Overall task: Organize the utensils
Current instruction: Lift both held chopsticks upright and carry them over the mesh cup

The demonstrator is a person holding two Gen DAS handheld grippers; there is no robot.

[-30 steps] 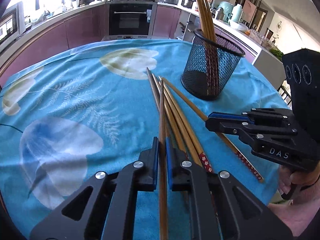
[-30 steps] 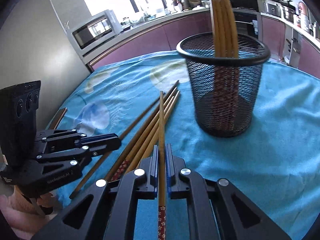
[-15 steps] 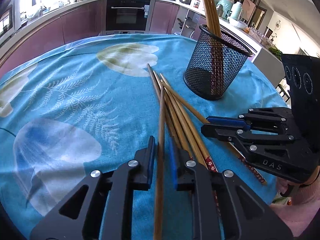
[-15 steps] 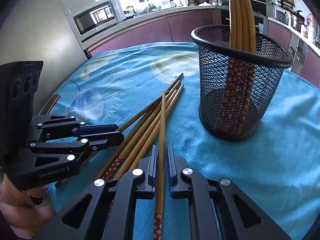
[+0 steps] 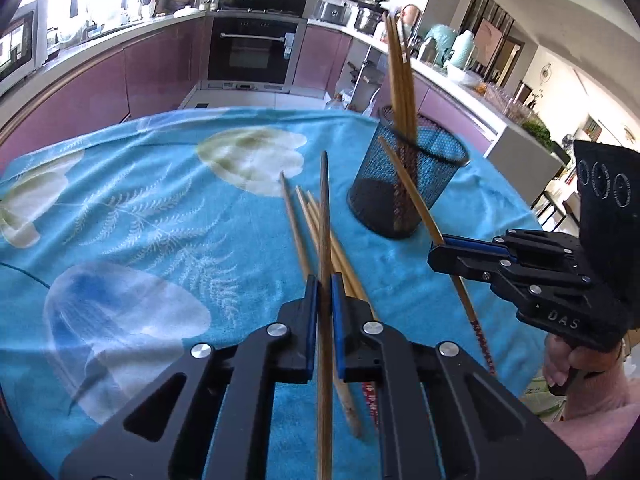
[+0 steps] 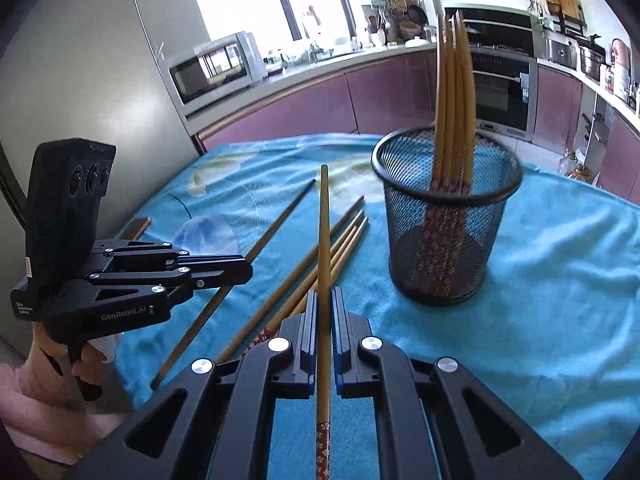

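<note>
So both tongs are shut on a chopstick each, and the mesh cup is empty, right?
Not empty: the mesh cup already holds several chopsticks, as the right wrist view shows. The left tongs and right tongs are each shut on one chopstick.

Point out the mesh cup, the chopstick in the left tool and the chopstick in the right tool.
mesh cup (image 6: pixel 448 268): right wrist view, front wall.
chopstick in the left tool (image 5: pixel 325 216): left wrist view, shaft ahead of the pads.
chopstick in the right tool (image 6: pixel 324 232): right wrist view, shaft ahead of the pads.
</note>
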